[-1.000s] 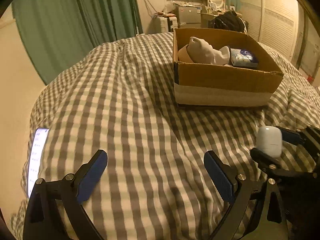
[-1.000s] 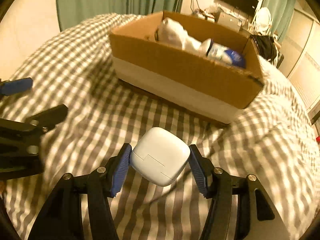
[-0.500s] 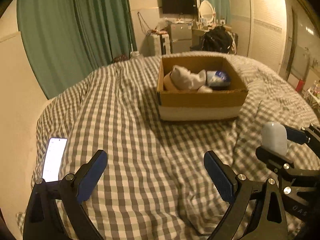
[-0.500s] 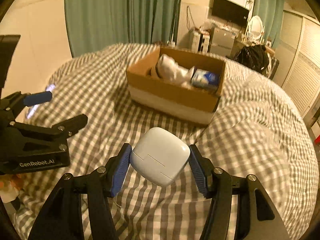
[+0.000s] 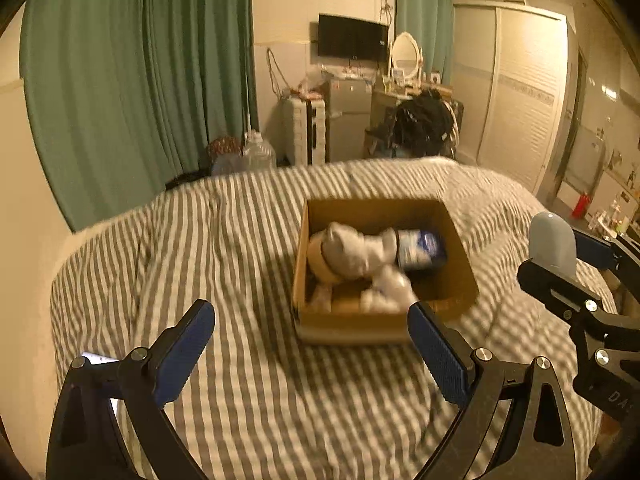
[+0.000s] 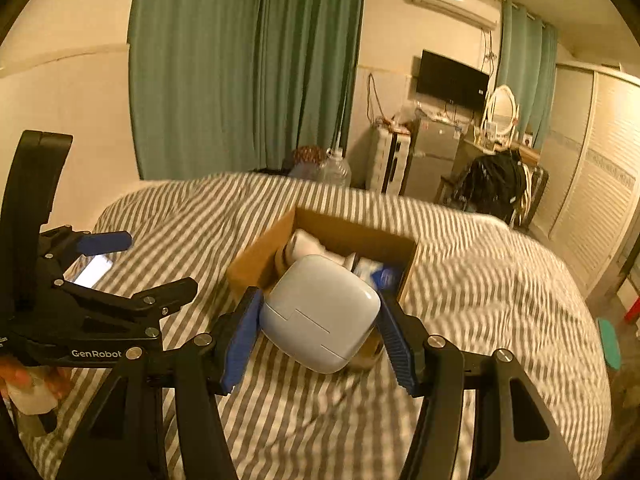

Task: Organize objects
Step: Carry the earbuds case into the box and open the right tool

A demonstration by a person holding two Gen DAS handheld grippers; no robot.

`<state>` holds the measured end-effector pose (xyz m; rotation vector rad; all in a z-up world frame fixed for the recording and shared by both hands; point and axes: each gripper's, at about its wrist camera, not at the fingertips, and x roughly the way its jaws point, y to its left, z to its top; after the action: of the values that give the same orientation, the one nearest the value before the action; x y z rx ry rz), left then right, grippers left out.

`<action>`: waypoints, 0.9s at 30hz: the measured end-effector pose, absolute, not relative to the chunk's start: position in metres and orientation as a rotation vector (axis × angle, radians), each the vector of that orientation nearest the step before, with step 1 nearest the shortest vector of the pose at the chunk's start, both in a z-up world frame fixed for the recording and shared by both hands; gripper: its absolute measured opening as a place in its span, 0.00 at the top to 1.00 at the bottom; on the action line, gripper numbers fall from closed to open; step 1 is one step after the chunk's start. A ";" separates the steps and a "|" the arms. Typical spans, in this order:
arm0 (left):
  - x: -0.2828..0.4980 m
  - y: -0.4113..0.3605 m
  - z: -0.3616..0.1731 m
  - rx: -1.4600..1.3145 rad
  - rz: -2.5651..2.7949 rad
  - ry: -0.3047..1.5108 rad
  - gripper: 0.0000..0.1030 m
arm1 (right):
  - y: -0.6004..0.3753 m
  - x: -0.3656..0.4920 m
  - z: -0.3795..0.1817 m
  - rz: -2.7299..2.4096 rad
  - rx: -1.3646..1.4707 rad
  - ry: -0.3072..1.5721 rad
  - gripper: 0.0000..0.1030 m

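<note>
My right gripper [image 6: 320,326] is shut on a white rounded case [image 6: 320,312], held up in the air in front of the cardboard box [image 6: 256,260]; the case also shows in the left wrist view [image 5: 552,244]. The box [image 5: 384,324] stands on the checked bed and holds a pale plush toy [image 5: 348,252] and a blue and white packet [image 5: 420,248]. My left gripper [image 5: 312,354] is open and empty, raised above the bed to the left of the box. It shows at the left of the right wrist view [image 6: 136,264].
A lit phone [image 6: 94,270] lies on the bed near its left edge, behind the left gripper. Green curtains [image 5: 140,80], a water jug [image 5: 258,152], a small fridge [image 5: 348,116] and a dresser with a black bag [image 5: 424,124] stand beyond the bed.
Both grippers have risen and drawn back from the box, so it looks smaller and is seen from above. The right gripper still holds the white case. The left stays open.
</note>
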<state>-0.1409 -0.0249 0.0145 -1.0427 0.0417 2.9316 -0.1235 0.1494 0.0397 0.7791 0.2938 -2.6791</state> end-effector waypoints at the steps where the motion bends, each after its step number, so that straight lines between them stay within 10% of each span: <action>1: -0.152 -0.024 0.019 -1.023 2.948 0.051 0.03 | 0.148 -0.134 0.045 -2.680 0.766 0.290 0.44; 27: -0.315 -0.010 -0.079 -1.240 2.882 0.117 0.03 | 0.136 -0.361 -0.045 -2.577 1.060 0.225 0.44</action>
<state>-0.3153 -0.0100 -0.0790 -1.2403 0.1172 2.8818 -0.3607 0.1360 -0.0450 1.0602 0.2250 -2.5774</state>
